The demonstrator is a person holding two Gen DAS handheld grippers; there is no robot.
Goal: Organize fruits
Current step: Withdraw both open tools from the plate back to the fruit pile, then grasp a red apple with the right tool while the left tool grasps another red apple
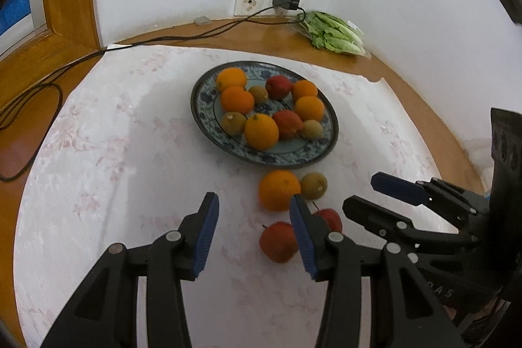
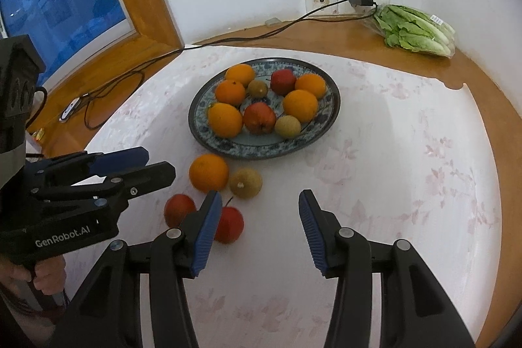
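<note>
Though between neither jaws, loose orange [image 1: 279, 189] just beyond left gripper [image 1: 254, 232].

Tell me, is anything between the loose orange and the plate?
Nothing visible: the loose orange lies on bare cloth just short of the plate. The brown fruit sits beside it, not in the path.

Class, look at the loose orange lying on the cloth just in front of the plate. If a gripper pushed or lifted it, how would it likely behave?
The orange is round and sits on flat cloth, so a push would probably roll it, perhaps into the brownish fruit beside it. Its skin looks firm, so it should likely keep its shape in a grip. The curved sides might slip between flat pads.
</note>
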